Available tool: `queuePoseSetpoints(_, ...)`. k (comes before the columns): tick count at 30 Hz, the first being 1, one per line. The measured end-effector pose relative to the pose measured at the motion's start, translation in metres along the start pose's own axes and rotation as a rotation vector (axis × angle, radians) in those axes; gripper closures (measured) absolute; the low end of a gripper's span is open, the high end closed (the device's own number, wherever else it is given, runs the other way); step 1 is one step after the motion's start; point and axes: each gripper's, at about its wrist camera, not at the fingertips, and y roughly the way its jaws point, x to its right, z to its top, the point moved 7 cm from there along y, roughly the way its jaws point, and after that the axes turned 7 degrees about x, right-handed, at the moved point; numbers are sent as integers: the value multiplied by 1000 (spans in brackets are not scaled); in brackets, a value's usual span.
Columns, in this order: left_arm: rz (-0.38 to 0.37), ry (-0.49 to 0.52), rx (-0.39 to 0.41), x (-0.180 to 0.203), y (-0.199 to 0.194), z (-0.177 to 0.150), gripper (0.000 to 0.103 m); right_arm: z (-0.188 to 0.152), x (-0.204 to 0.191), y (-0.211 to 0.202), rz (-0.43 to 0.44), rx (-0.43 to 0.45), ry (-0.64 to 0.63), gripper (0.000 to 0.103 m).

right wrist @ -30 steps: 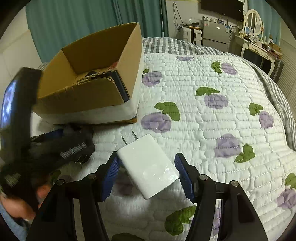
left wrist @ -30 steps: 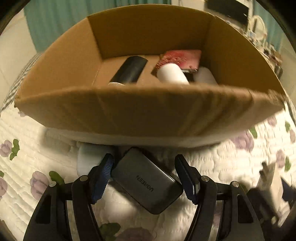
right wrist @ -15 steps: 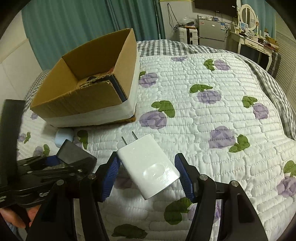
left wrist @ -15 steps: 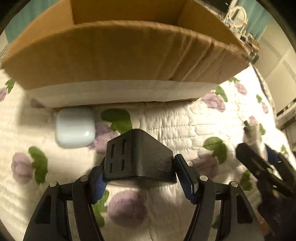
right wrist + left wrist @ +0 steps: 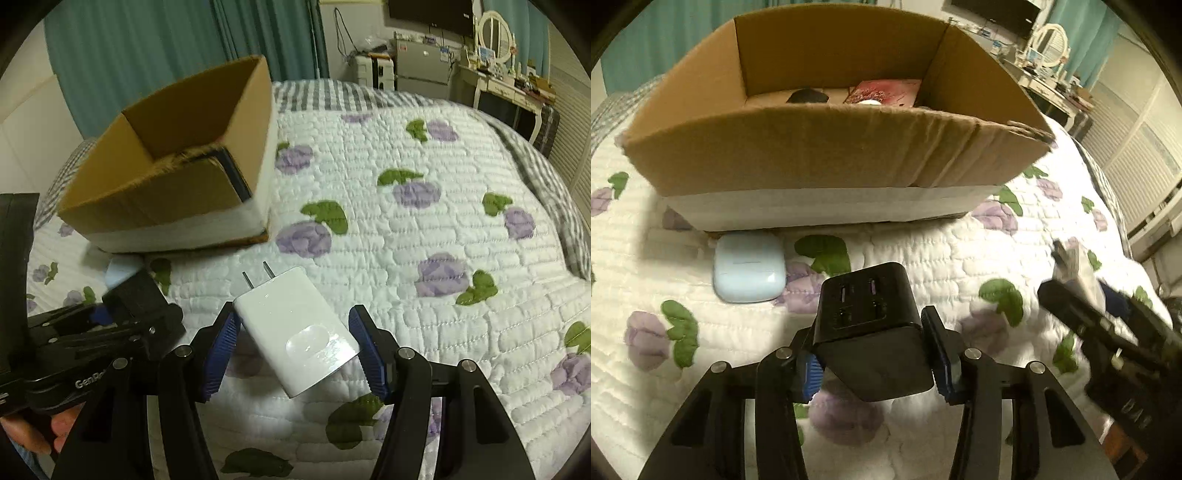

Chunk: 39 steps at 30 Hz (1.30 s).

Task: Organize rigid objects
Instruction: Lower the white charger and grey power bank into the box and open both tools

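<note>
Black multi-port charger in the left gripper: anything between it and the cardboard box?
Left wrist view: only a pale blue earbud case on the quilt, left of the direct line.

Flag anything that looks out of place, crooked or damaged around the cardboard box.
A pale blue earbud case lies on the quilt against the cardboard box's near wall, outside it, while other items sit inside. The box's right front corner is frayed. The white charger sits skewed in the right gripper.

The cardboard box's (image 5: 827, 158) near wall hides most of its contents; the right tongs (image 5: 1082, 291) are blurred.
</note>
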Motion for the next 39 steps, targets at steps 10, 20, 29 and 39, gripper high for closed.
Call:
queuePoseSetpoints(10, 6, 13, 74, -9, -69, 18, 56, 32, -23, -40, -25, 51, -32, 42)
queuePoseSetpoints(20, 5, 104, 224, -15, -136, 97, 58, 110, -68, -89, -28, 179, -98, 42)
queuePoseSetpoints(29, 46, 140, 291, -41, -117, 162, 59, 170, -98, -66, -13, 211, -169, 42)
queuePoseSetpoints(39, 54, 194, 241, -45, -33, 186, 59, 189, -93, 27, -34, 155, -229, 42)
